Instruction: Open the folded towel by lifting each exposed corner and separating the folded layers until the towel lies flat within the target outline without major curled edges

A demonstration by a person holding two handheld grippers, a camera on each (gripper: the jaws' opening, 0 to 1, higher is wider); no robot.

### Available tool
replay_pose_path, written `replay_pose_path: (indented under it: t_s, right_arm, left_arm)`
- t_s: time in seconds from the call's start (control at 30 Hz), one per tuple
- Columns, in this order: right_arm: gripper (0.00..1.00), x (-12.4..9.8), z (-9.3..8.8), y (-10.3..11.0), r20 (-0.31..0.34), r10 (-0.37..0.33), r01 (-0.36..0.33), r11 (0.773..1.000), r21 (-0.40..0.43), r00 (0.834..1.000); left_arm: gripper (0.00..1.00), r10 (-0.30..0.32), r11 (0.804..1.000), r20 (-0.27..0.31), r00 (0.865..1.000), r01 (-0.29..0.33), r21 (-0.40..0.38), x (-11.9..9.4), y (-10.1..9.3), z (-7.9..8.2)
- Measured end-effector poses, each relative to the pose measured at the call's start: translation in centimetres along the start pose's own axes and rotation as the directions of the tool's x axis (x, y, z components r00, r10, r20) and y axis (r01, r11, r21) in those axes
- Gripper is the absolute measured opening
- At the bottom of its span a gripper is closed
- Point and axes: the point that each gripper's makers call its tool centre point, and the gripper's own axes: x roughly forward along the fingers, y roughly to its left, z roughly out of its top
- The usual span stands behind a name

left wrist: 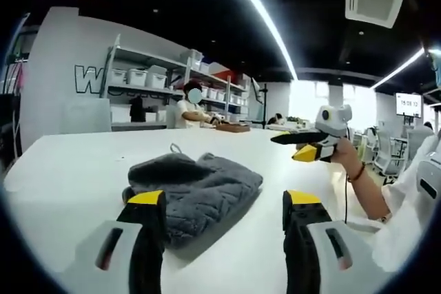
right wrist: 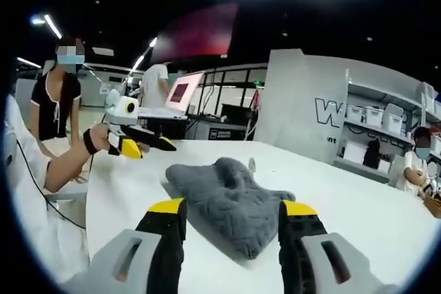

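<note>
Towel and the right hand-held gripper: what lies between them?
Only bare white table. In the left gripper view, nothing lies between the grey towel and the right hand-held gripper.

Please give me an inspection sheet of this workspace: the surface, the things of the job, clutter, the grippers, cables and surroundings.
Surface: white table, bare around the towel; no target outline visible.
Job's things: grey towel, bunched and folded, one corner pointing toward the right gripper view's camera.
Clutter: nothing seen near the towel; a tray and other items at the table's far edge.
Grippers: left hand-held gripper jaws open, above the table beside the towel; right hand-held gripper jaws open over the towel's near corner. Neither touches it.
Cables: a thin black cable hangs beside the person's sleeve.
Surroundings: shelving with white bins, other people behind, ceiling light strips.
</note>
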Motion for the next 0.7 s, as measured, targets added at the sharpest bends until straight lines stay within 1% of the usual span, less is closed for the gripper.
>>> replay_pose_path:
  t_s: [0.2,0.4,0.5,0.63,0.7]
  right_arm:
    - [0.51,0.4,0.0,-0.3,-0.010,0.002,-0.002,1.000,0.001,1.000]
    - [0.50,0.5,-0.1,-0.5,-0.013,0.006,-0.006,1.000,0.003,1.000]
    - [0.50,0.9,0.1,-0.9,-0.013,0.008,-0.008,1.000,0.005,1.000]
    - [0.49,1.1,0.0,-1.8,-0.021,-0.014,0.014,1.000,0.007,1.000]
    - [0.49,1.1,0.1,-1.9,-0.017,-0.009,0.009,1.000,0.005,1.000]
  left_arm:
    - [0.66,-0.004,1.000,0.006,1.000,0.004,-0.004,0.2,-0.1,0.2]
    - [0.66,0.001,1.000,-0.006,1.000,-0.001,-0.008,0.6,0.2,0.1]
    - [0.66,-0.016,1.000,-0.009,1.000,0.015,-0.012,1.1,0.0,0.3]
    - [0.66,-0.017,1.000,-0.012,1.000,0.017,-0.013,1.4,0.1,0.4]
    - [0.66,-0.021,1.000,-0.013,1.000,0.020,-0.014,1.5,0.1,0.4]
